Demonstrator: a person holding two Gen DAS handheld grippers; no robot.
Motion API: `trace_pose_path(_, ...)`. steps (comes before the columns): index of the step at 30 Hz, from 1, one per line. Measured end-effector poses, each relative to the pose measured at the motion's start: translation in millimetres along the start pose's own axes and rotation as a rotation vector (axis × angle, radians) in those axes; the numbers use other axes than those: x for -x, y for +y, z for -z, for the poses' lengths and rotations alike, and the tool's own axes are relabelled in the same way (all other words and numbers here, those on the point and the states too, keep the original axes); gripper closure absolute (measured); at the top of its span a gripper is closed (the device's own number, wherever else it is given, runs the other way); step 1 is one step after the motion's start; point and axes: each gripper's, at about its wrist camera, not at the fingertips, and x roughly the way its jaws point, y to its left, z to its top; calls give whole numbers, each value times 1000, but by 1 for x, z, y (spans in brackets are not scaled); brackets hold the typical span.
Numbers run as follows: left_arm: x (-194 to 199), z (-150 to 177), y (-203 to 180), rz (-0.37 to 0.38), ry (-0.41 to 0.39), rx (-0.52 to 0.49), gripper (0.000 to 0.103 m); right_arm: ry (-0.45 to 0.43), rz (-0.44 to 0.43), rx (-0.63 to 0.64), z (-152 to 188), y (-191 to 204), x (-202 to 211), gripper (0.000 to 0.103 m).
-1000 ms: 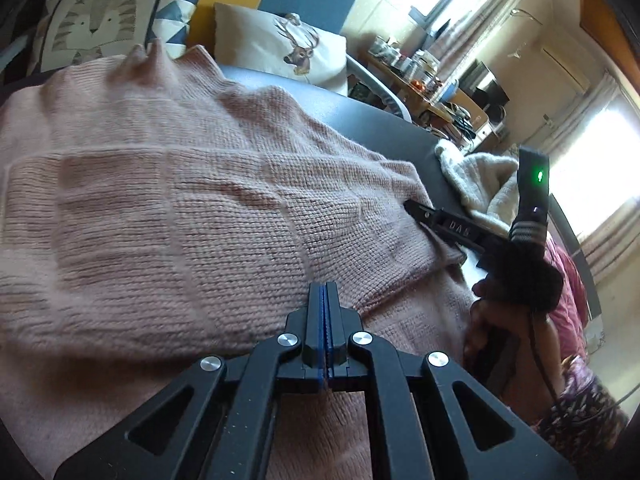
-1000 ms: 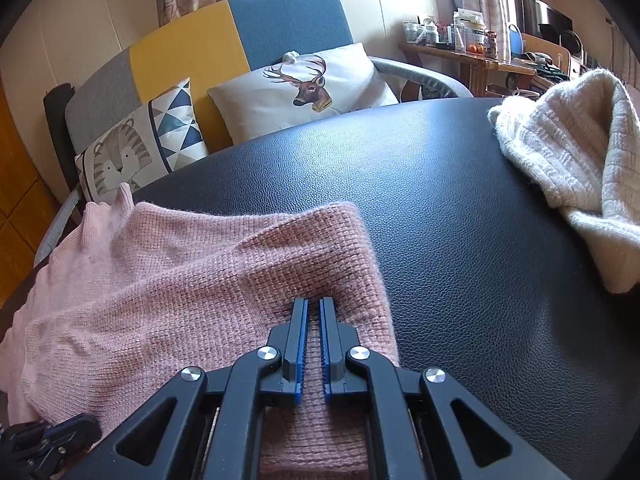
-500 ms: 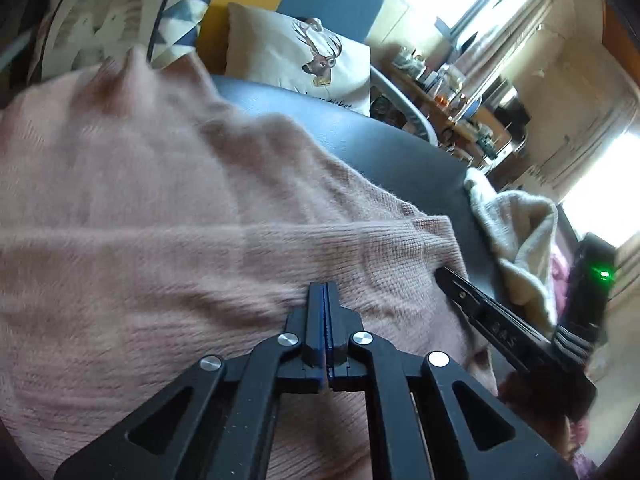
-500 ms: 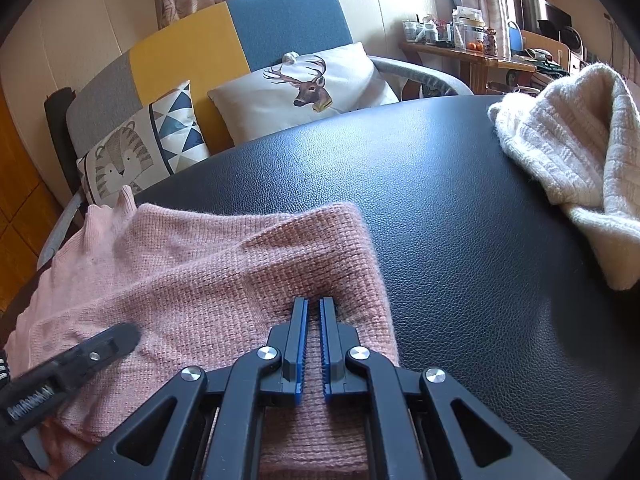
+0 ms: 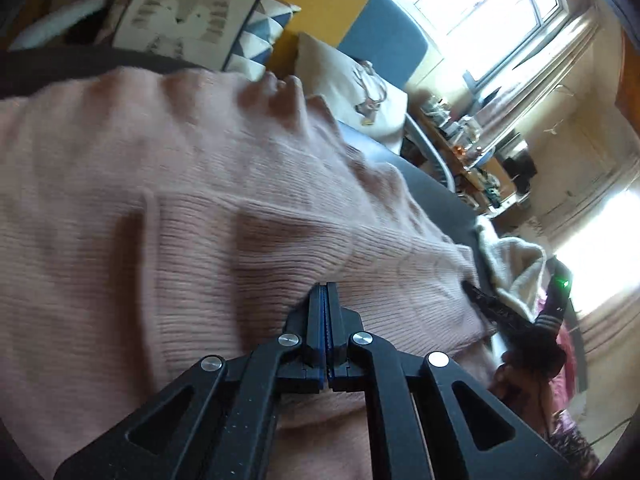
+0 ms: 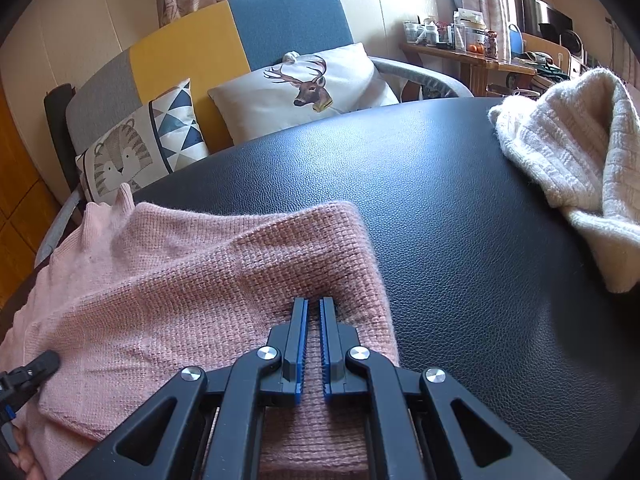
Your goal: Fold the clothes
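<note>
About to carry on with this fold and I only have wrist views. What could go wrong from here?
1. Both grippers, left and right, look shut on the pink sweater; uneven pulling may skew the fold or stretch the knit.
2. The sweater's left part hangs past the table edge and could drag the rest off.
3. A wide sweep could snag the white knit nearby.

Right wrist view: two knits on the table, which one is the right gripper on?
The pink sweater: the right gripper rests on its folded edge. The cream sweater lies apart, far right on the black table.
</note>
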Motion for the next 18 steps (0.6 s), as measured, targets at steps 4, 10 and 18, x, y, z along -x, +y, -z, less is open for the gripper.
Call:
trace_pose_path(4,4,1,-31,-49,-28,-103,98,0,3,3,0,0,0,100)
trace_pose_path(10,-36,-15,-72,-117,-16,-258,98,-2,5,5,2,0,1,100)
trace_pose_path(18,-21,-27,5,-35,-23,-48,100,-3,-2,-4,2,3,0,100)
